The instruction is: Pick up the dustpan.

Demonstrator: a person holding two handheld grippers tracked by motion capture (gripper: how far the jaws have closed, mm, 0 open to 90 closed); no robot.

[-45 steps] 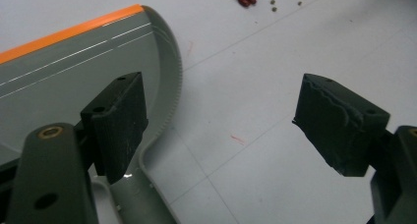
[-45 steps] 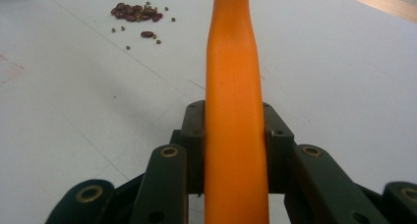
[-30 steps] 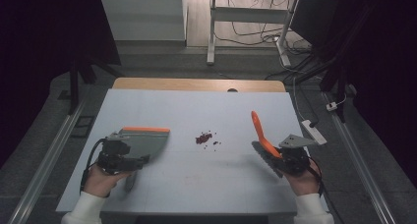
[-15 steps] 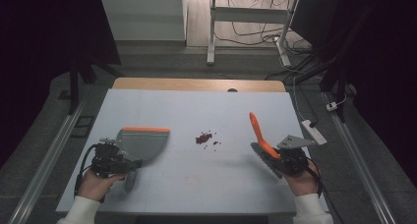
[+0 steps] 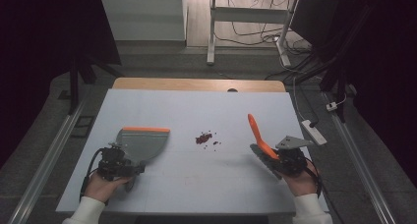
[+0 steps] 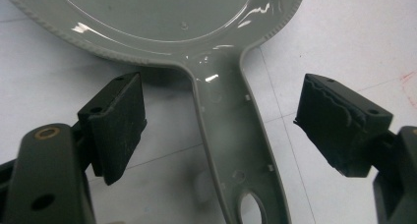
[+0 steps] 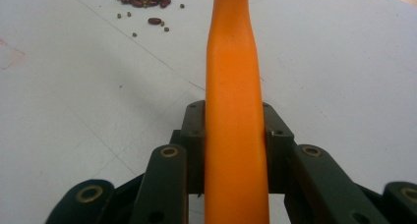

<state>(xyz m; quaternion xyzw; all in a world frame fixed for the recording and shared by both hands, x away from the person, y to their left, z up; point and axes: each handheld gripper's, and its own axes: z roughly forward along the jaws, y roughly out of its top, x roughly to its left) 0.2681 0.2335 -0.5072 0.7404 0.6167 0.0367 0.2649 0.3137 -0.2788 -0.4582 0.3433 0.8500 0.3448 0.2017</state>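
Lowered since the earlier frame, the left gripper [image 5: 129,166] now straddles the dustpan's handle.
Its jaws stand wide apart, pads clear of the grey dustpan [image 6: 231,135] lying near-left on the table [image 5: 206,189]. Right gripper [image 5: 275,160] stays clamped on the orange brush handle [image 7: 233,135], near-right; spilled beans [image 5: 204,137] lie between.

You have a grey dustpan [image 5: 140,143] with an orange front lip lying flat on the table, handle toward you. The orange-handled brush [image 5: 259,140] tilts upward. Red beans [image 5: 204,137] lie scattered between them.
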